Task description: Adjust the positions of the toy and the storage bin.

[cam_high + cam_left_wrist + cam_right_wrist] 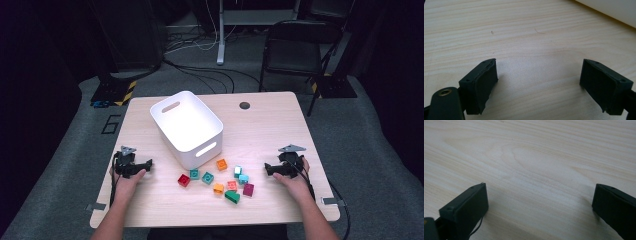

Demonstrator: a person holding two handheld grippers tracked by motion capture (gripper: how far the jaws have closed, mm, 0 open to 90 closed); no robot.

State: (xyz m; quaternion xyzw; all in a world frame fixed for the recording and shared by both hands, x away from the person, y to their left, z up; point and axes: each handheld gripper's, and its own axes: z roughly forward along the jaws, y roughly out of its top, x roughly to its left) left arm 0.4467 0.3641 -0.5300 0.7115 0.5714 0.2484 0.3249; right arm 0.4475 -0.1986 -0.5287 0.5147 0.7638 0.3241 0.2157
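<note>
High view is showing us a light wooden table (270,125) with a white bin (187,127) sitting at about eleven o'clock from the table's middle, set at an angle, with slot handles cut in its end walls. As far as we are seeing into it, the bin is holding nothing; its pale floor and inner walls are lying bare. The loose toy blocks (220,181) are lying in a cluster on the table at about five o'clock from the bin, between the two hands and apart from both: a red block (184,180) at the nine o'clock end, two teal ones beside it, an orange block (221,164) at twelve o'clock just beside the bin's near corner, a green block (232,197) at six o'clock and a magenta block (248,189) at four o'clock. We are holding the left gripper (147,164) low at the table at nine o'clock of the cluster and the right gripper (268,169) at three o'clock, both pointing inward. In the left gripper view the two black jaws are standing wide apart over bare wood, with the bin's white wall crossing the one o'clock corner. In the right gripper view the jaws are likewise spread wide, with plain wood grain between them.
</note>
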